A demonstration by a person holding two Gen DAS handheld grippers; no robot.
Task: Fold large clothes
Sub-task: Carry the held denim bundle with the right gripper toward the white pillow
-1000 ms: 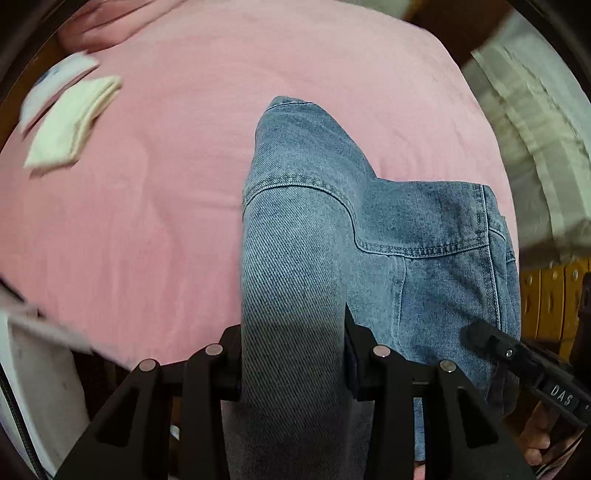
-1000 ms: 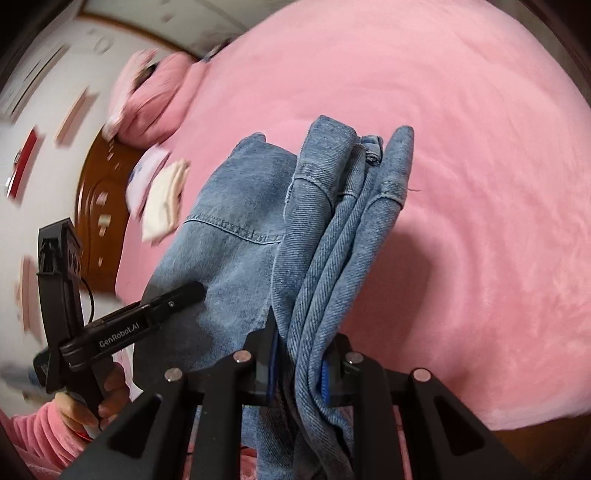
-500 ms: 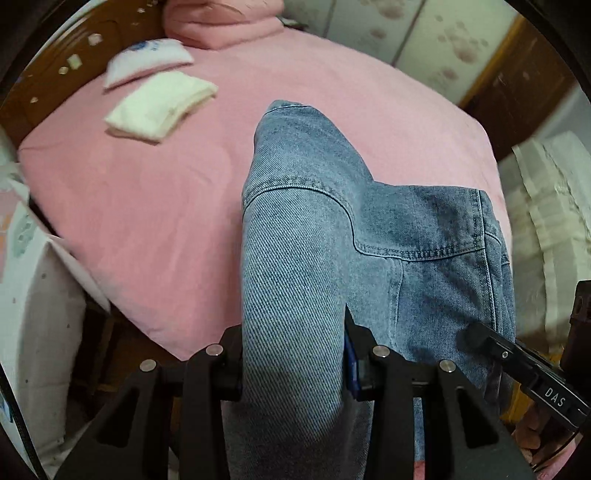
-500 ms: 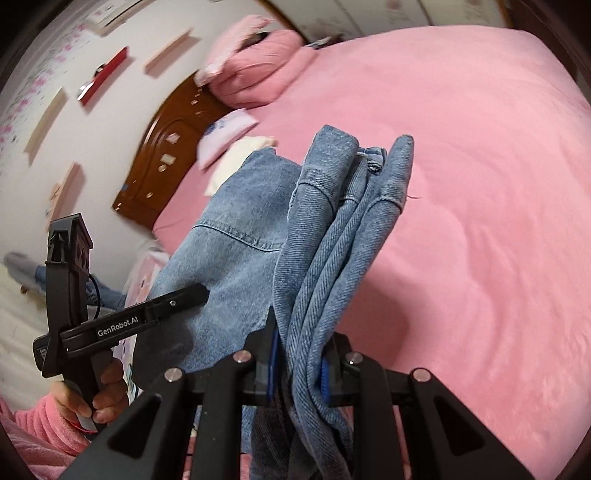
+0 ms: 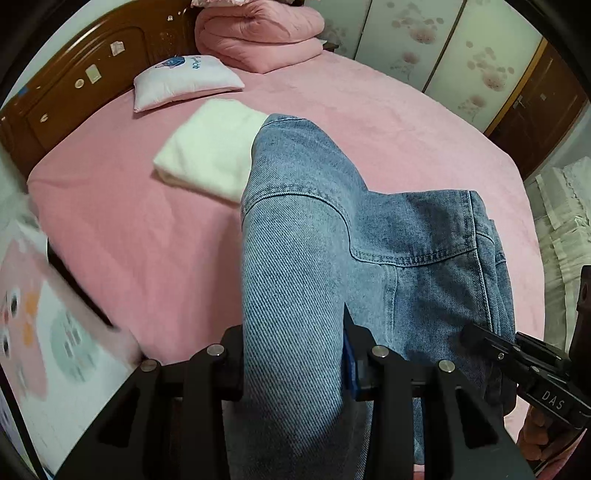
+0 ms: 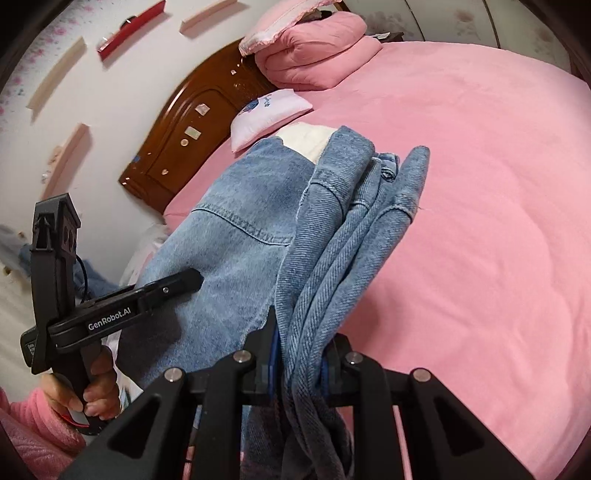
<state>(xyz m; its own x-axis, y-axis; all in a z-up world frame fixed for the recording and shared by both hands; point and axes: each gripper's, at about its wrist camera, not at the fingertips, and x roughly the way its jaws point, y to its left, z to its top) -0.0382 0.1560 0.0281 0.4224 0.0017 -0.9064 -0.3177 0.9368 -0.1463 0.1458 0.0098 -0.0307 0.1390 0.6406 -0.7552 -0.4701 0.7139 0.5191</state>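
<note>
Pink bed [image 5: 369, 122] now fills far more of both views than second ago; headboard and folded white cloth [image 5: 210, 151] at 11 o'clock newly close. Denim jeans [image 5: 295, 258], bunched, lifted clear above bed, carried toward stack. Left tool [image 5: 293, 354] clamped on thick leg; right tool [image 6: 299, 354] clamped on layered edges. Likely folded bundle, placement next.

A: Free room? 
B: Pink bed [image 6: 498, 221] is bare to the right of the jeans [image 5: 295, 266] and nearer the foot.

A: Obstacles? 
B: Folded white garment [image 5: 210, 151] sits just behind the jeans, small pillow [image 5: 184, 79] behind that, folded pink quilt [image 5: 258, 33] against the headboard [image 5: 74, 85]. Bed's head end is crowded. White furniture [image 5: 561, 229] stands off the far edge.
</note>
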